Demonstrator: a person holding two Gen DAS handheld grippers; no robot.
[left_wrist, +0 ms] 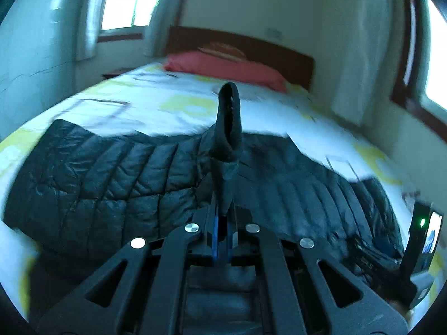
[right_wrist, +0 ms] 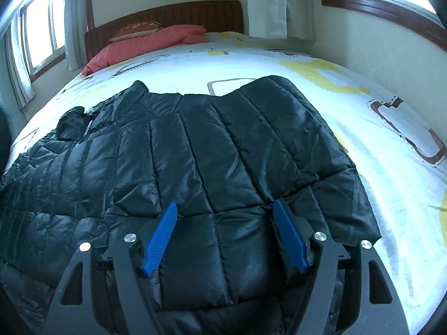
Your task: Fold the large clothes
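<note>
Bed fills both views; sheet white with yellow patches and brown outlined squares. Dark wooden headboard at 12 o'clock, red pillow against it with a patterned cushion on top. Cream walls; brown-framed windows at 9 and 1 o'clock, pale curtain at 12. No containers seen.

Black quilted jacket spread flat across near half of bed, centre to 8 o'clock; zip and collar toward 9.

Left tool: clamped tight on a narrow fold of jacket edge, raised upright above the rest of the garment; view blurred.

Right tool: blue pads spread wide, low over jacket hem at 6 o'clock, gripping nothing; contact with the fabric not discernible.
</note>
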